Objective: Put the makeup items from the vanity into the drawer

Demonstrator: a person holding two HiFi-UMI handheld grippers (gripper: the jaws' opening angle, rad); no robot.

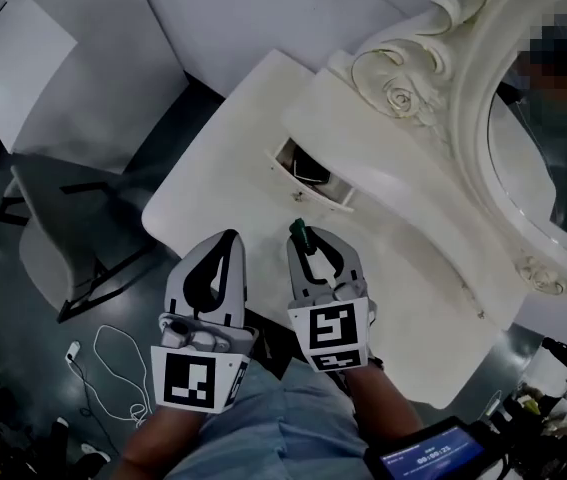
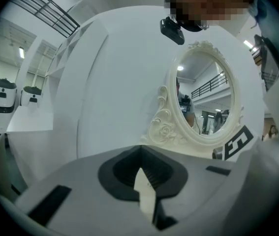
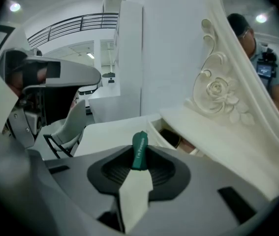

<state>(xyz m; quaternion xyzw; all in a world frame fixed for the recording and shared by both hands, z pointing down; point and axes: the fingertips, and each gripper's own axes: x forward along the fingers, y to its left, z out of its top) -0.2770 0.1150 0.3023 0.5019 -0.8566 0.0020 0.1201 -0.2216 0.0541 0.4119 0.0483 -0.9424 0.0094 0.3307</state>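
My right gripper [image 1: 306,234] is shut on a small dark green makeup tube [image 1: 299,230], whose tip sticks out past the fingertips. It hovers over the white vanity top [image 1: 403,248], just in front of the open drawer [image 1: 315,200]. In the right gripper view the green tube [image 3: 139,149] stands between the jaws, with the drawer [image 3: 171,136] right behind it and dark items inside. My left gripper [image 1: 229,238] hangs beside the right one at the vanity's near edge, shut and holding nothing. The left gripper view shows its jaws [image 2: 140,157] meeting, pointed at the oval mirror [image 2: 205,97].
The ornate cream mirror frame [image 1: 463,78] rises along the vanity's right side. A white chair [image 1: 53,218] stands on the dark floor to the left, with a white cable [image 1: 113,363] lying near it. A small screen [image 1: 433,458] shows at the bottom right.
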